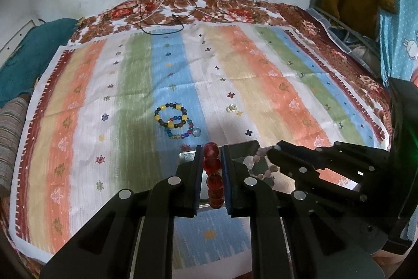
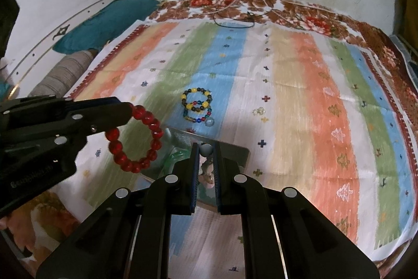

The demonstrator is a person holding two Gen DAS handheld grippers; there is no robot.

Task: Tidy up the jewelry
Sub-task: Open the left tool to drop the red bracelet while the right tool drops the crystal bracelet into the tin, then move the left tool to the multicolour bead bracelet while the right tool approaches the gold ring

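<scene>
My left gripper (image 1: 212, 148) is shut on a red bead bracelet (image 1: 213, 174) and holds it in the air; from the right wrist view the bracelet (image 2: 135, 140) hangs as a full ring from the left gripper (image 2: 129, 110). My right gripper (image 2: 206, 148) is shut on a pale bead bracelet (image 2: 206, 149); in the left wrist view that bracelet (image 1: 258, 166) dangles from the right gripper (image 1: 273, 148). Both hover over a clear box (image 2: 235, 151), also seen in the left wrist view (image 1: 188, 156). A yellow-and-black bracelet (image 1: 171, 115) and a multicolour bracelet (image 1: 180, 132) lie on the striped cloth.
A small clear trinket (image 1: 232, 108) lies on the cloth to the right of the bracelets, also in the right wrist view (image 2: 259, 110). Cables (image 1: 156, 15) trail from a wall socket at the back. A teal pillow (image 2: 104, 22) sits at the left.
</scene>
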